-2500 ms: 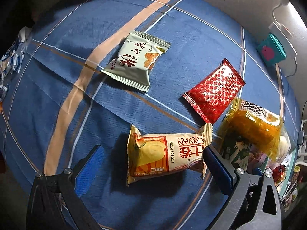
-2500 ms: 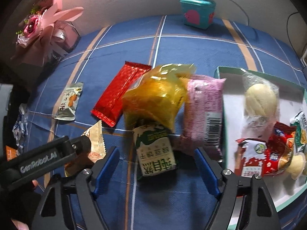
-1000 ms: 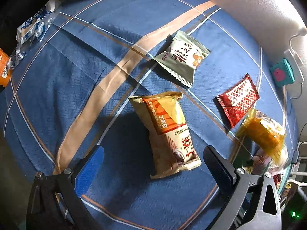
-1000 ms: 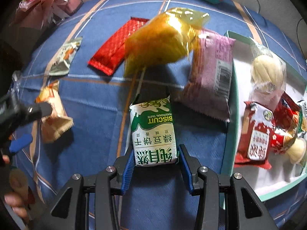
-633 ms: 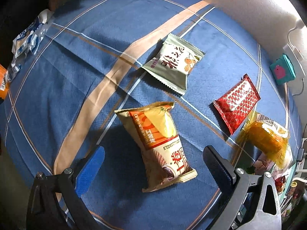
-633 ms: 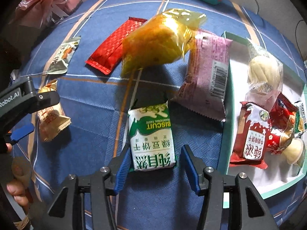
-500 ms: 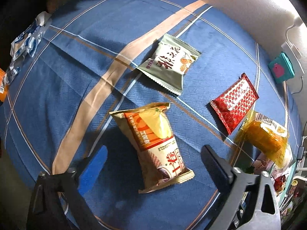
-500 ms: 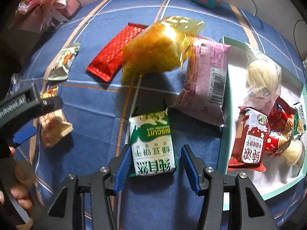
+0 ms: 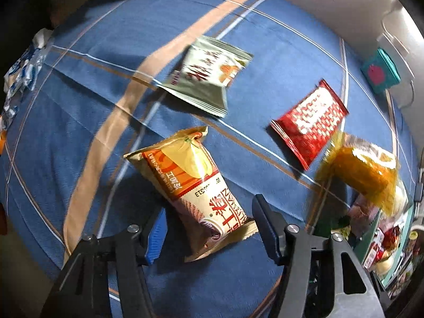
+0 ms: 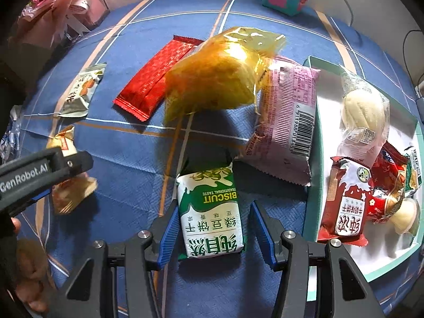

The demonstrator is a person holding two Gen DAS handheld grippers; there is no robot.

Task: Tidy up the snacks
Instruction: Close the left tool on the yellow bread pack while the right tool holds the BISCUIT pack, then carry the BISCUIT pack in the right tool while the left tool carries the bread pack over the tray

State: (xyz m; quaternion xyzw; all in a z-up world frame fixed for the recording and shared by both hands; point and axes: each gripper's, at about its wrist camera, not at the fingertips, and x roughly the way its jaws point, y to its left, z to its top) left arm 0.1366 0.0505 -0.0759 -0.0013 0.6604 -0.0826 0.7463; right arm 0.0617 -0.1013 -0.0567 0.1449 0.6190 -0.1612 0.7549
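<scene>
While both grippers' fingers sit open, empty, straddling puffy light packs, I'd pinch the green biscuit pack mid-body, gently since biscuits crumble.

Both grippers are built alike: black plastic linkage arms with silver round-head screws at the pivots, ending in two fingers faced with ribbed blue pads. On the left gripper one blue pad shows its face, the other finger looks nearly black. The right gripper shows both ribbed blue pads. Seen from the right wrist view, the left gripper's black side bears white lettering "GenRobot.AI", and bare skin of the left hand shows beneath it.
</scene>
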